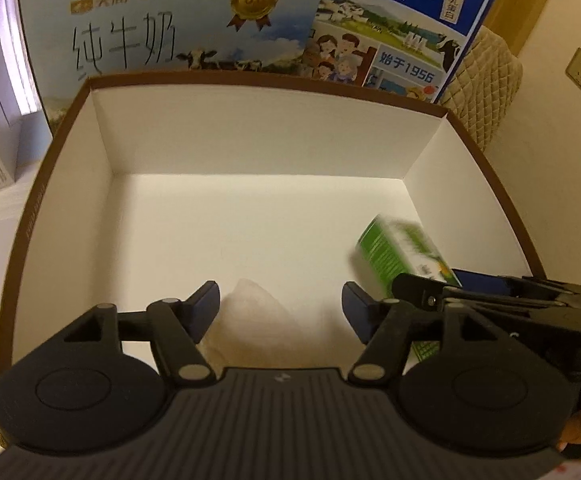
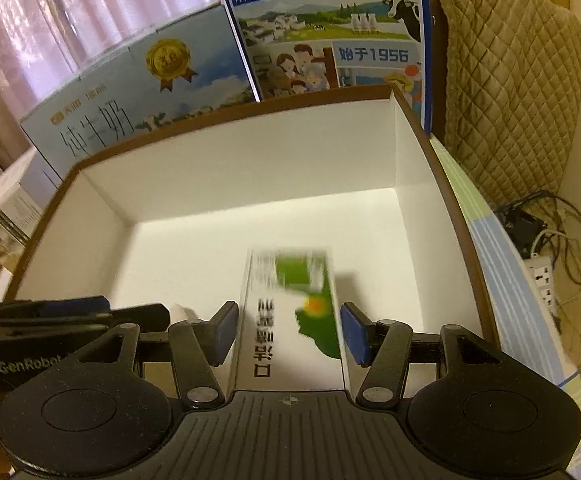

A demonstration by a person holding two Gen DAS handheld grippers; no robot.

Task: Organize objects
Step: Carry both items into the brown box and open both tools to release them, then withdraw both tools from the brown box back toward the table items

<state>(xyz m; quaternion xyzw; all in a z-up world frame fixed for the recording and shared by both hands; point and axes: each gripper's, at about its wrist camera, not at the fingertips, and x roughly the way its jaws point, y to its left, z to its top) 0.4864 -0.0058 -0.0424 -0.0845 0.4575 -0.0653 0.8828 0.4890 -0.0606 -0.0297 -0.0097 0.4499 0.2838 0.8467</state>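
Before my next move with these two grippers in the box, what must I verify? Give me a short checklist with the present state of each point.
1. Left gripper open, nothing clamped: ok.
2. White wad lying on the floor of the box: ok.
3. Green carton between the pads of the right gripper: ok.
4. Firm hold on the green carton: cannot tell; its far end is blurred.
5. Green carton inside the box walls: ok.
6. Room between the two grippers: not ok; they are very close side by side, and contact cannot be told.
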